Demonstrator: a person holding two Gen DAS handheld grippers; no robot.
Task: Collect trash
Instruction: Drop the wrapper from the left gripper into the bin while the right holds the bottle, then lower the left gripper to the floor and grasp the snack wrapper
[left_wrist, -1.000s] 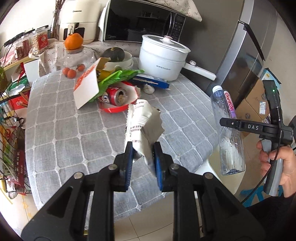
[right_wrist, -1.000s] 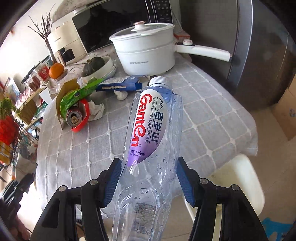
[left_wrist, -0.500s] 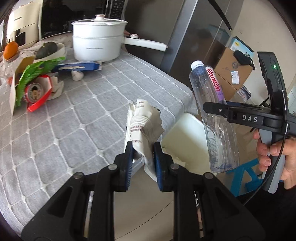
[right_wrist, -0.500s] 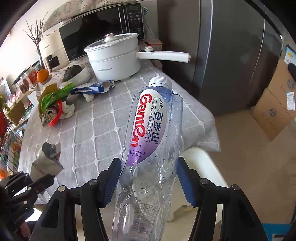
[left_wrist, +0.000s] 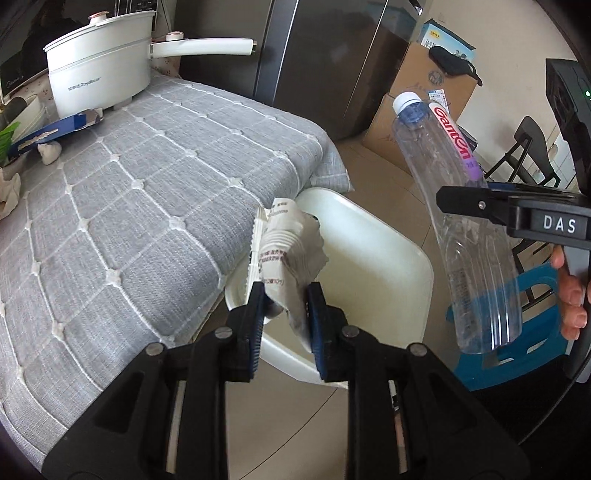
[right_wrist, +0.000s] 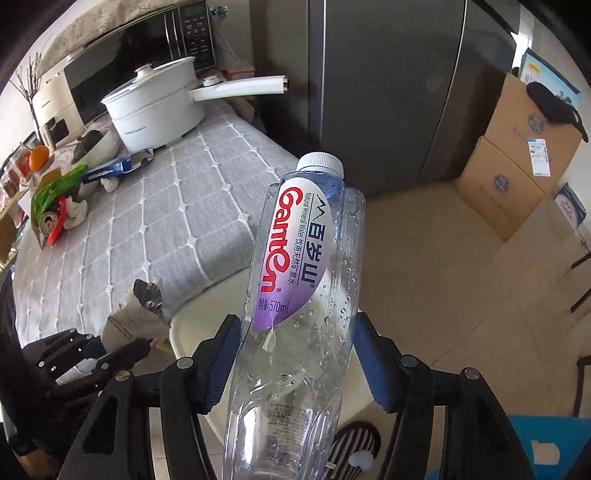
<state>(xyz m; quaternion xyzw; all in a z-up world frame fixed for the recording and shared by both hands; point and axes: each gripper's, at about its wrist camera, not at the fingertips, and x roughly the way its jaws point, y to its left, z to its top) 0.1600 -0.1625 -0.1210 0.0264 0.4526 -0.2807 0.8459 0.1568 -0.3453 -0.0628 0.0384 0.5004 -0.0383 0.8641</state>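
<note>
Left wrist view: the left tool (left_wrist: 283, 314) pinches a crumpled wrapper (left_wrist: 286, 254), maybe paper, while the right tool (right_wrist: 295, 363) grips a clear bottle (right_wrist: 295, 295).

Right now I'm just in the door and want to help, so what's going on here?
A person is clearing trash with two handheld grippers. The left gripper is clamped on a crumpled white paper wrapper, held past the edge of the grey quilted tablecloth above a white plastic bin. The right gripper holds an empty clear plastic water bottle. More litter sits far back on the table.
</note>
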